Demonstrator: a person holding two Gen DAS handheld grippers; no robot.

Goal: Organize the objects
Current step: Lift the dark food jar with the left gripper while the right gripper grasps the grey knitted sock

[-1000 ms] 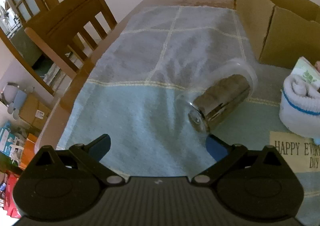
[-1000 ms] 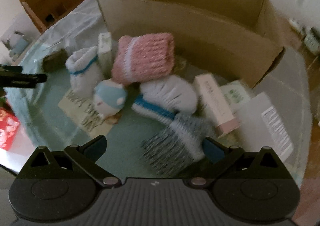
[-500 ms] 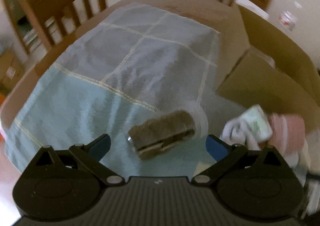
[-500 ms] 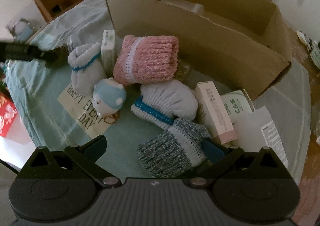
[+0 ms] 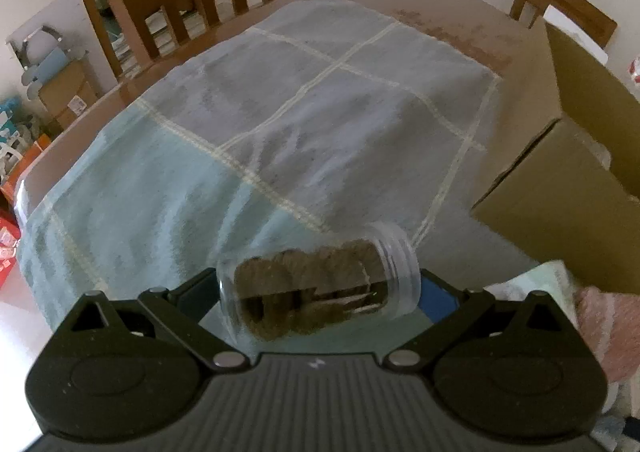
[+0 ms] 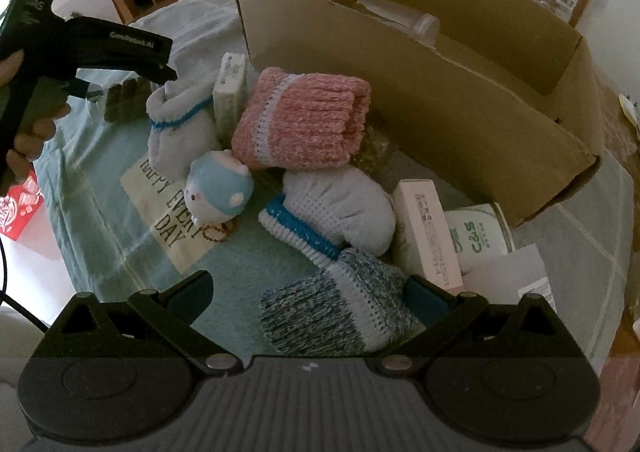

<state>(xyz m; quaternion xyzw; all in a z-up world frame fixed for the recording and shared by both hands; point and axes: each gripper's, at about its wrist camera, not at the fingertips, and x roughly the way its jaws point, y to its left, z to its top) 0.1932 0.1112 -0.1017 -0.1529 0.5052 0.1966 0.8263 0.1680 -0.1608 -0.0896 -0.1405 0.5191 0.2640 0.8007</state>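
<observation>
Lying sideways between left hand-held gripper [image 5: 318, 290] fingers, seemingly ungripped: jar [image 5: 316, 292]

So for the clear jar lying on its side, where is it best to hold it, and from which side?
Probably grip the clear jar across its smooth round body, not the ribbed lid at its right end. It lies sideways on the checked cloth between the open left gripper fingers, so turn the gripper until they close across the body, coming from above.

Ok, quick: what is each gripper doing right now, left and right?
Left gripper: open, fingers on either side of the clear jar lying on its side, not closed on it.
Right gripper: open, above the blue-grey sock, holding nothing.
</observation>
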